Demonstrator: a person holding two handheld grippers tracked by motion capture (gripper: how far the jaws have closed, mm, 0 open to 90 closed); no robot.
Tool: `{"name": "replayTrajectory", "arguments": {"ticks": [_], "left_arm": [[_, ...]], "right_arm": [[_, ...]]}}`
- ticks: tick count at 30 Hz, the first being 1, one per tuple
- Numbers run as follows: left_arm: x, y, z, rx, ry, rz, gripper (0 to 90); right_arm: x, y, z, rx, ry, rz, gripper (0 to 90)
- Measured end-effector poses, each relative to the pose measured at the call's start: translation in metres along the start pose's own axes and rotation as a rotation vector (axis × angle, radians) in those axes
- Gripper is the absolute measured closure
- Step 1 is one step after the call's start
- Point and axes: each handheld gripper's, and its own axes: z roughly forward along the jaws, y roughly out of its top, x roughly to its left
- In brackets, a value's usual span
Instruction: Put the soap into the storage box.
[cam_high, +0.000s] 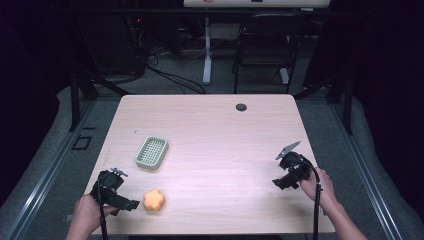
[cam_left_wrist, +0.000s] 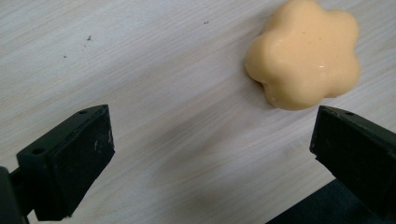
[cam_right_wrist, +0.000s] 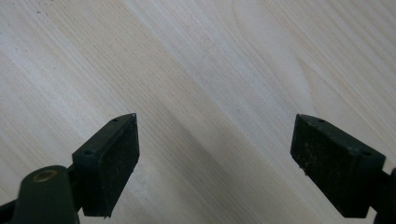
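Pale wooden table (cam_high: 210, 125) held a green soap dish (cam_high: 152, 152) and an orange flower-shaped soap (cam_high: 154, 199) near its front edge. Left gripper (cam_high: 131, 204) sat just beside the soap, jaws spread wide and empty. Right gripper (cam_high: 280, 183), well apart, was likewise spread over bare wood.

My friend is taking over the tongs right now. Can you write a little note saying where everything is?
Left tongs: open, holding nothing, just beside the orange flower-shaped soap, not touching it.
Right tongs: open, holding nothing, over bare wood at the right side of the pale wooden table.
Green slotted soap dish: holding nothing, farther back on the table than the soap.
Done: nothing picked up yet.
Left: probably grasp the soap and set it in the dish.
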Motion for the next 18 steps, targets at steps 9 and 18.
{"name": "replayTrajectory", "arguments": {"ticks": [9, 18], "left_arm": [[-0.017, 0.008, 0.0, 0.0, -0.016, 0.054, 0.0], [-0.029, 0.016, 0.005, 0.013, -0.019, 0.121, 0.0]], "right_arm": [[0.0, 0.0, 0.001, -0.004, 0.015, 0.01, 15.3], [0.0, 0.0, 0.001, 0.004, 0.019, 0.011, 15.3]]}}
